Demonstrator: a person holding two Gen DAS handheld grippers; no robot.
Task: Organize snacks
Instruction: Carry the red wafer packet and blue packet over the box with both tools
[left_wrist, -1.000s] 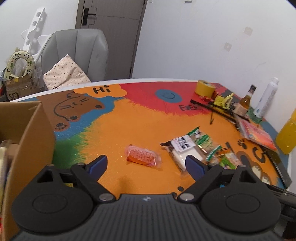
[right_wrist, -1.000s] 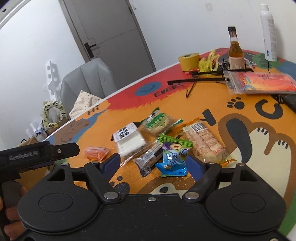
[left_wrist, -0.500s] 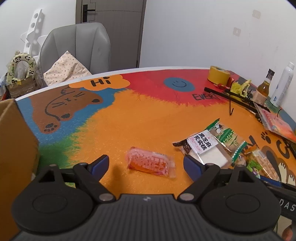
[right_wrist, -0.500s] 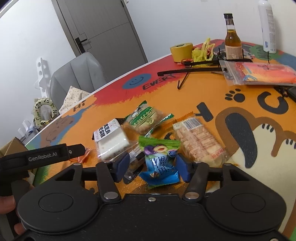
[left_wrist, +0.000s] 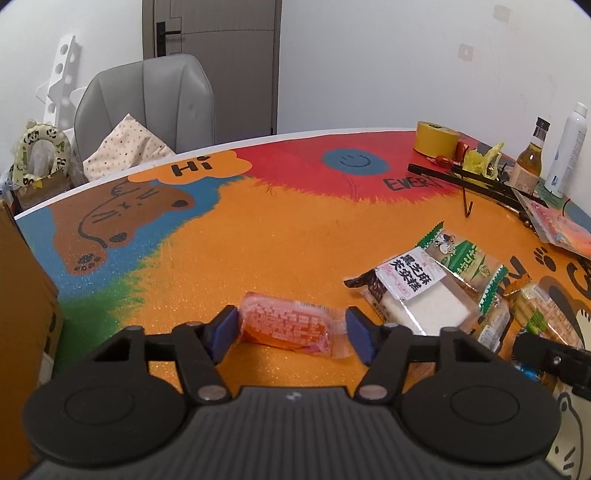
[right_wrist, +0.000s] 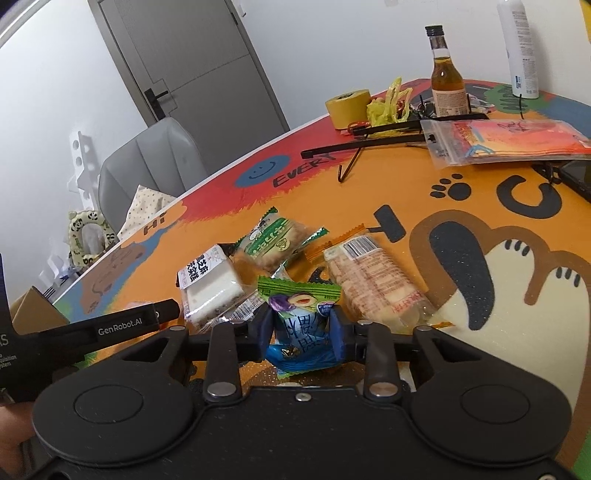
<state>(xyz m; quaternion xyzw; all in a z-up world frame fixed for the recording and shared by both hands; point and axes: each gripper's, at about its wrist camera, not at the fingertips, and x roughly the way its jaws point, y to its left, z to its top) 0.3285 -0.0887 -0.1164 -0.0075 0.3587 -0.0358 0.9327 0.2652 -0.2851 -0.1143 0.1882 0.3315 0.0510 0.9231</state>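
Observation:
An orange snack packet (left_wrist: 284, 325) lies flat on the colourful table mat (left_wrist: 258, 236). My left gripper (left_wrist: 291, 330) straddles it end to end; its jaws are closing, and the blue pads sit at the wrapper's ends without squeezing it. My right gripper (right_wrist: 301, 330) is closing on a blue and green snack packet (right_wrist: 301, 317), which is pinched and crumpled between the pads. Just beyond it lie a white cake packet (right_wrist: 210, 284), a green packet (right_wrist: 273, 242) and a cracker packet (right_wrist: 373, 280).
A cardboard box (left_wrist: 22, 295) stands at the left table edge. At the far right are a yellow tape roll (left_wrist: 436, 138), a black hanger (left_wrist: 472, 181), a glass bottle (right_wrist: 447, 77), a white spray bottle (left_wrist: 565, 151) and a zip bag (right_wrist: 506, 140). A grey chair (left_wrist: 147, 103) stands behind the table.
My left gripper came forward and down over the orange packet and narrowed its jaws around it. The right gripper's jaws closed onto the blue packet.

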